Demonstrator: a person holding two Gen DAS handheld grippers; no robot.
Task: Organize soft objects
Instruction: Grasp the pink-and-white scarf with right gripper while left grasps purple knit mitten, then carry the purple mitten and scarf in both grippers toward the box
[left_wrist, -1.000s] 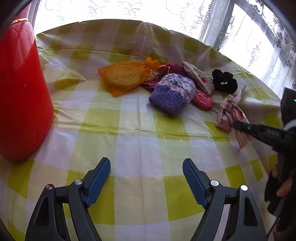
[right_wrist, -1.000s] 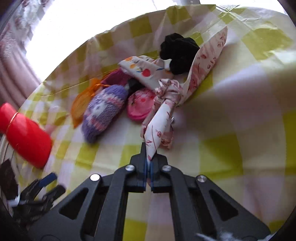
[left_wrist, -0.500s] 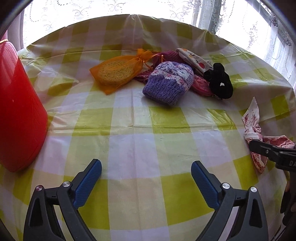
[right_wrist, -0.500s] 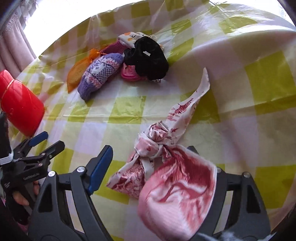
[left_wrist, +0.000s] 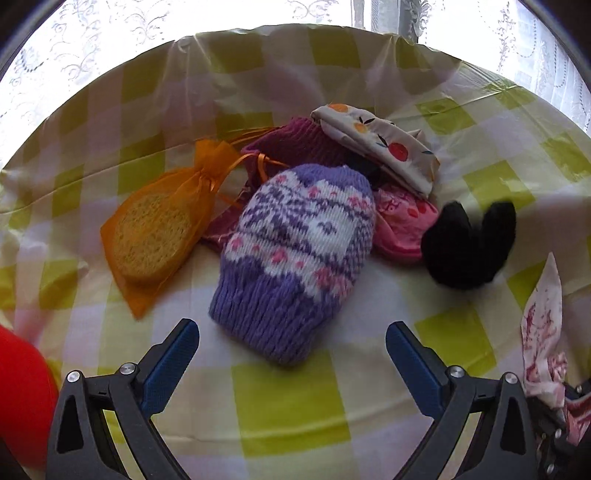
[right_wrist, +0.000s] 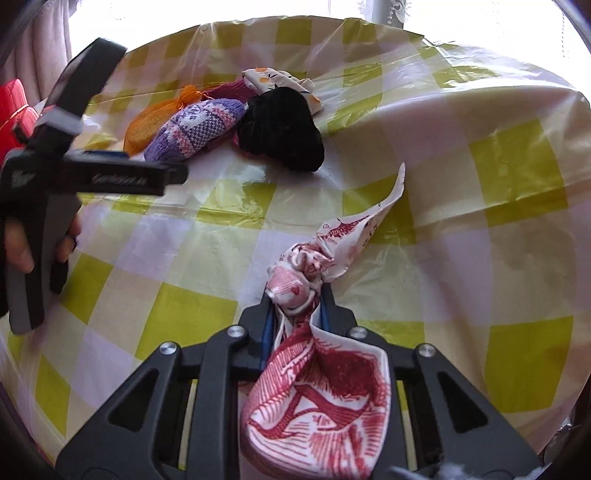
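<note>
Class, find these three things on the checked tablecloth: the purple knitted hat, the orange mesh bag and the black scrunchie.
Purple knitted hat (left_wrist: 295, 258): left wrist view, middle of its patterned band.
Orange mesh bag (left_wrist: 155, 236): left wrist view, on the round sponge inside it.
Black scrunchie (right_wrist: 280, 129): right wrist view, centre of the black fabric.

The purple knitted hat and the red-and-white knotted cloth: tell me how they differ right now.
The purple knitted hat lies flat and free on the checked tablecloth; the red-and-white knotted cloth is pinched at its knot in the right gripper. The hat is thick ribbed wool, the cloth thin printed fabric. The hat sits against the pile, the cloth apart from it. Both are soft.
</note>
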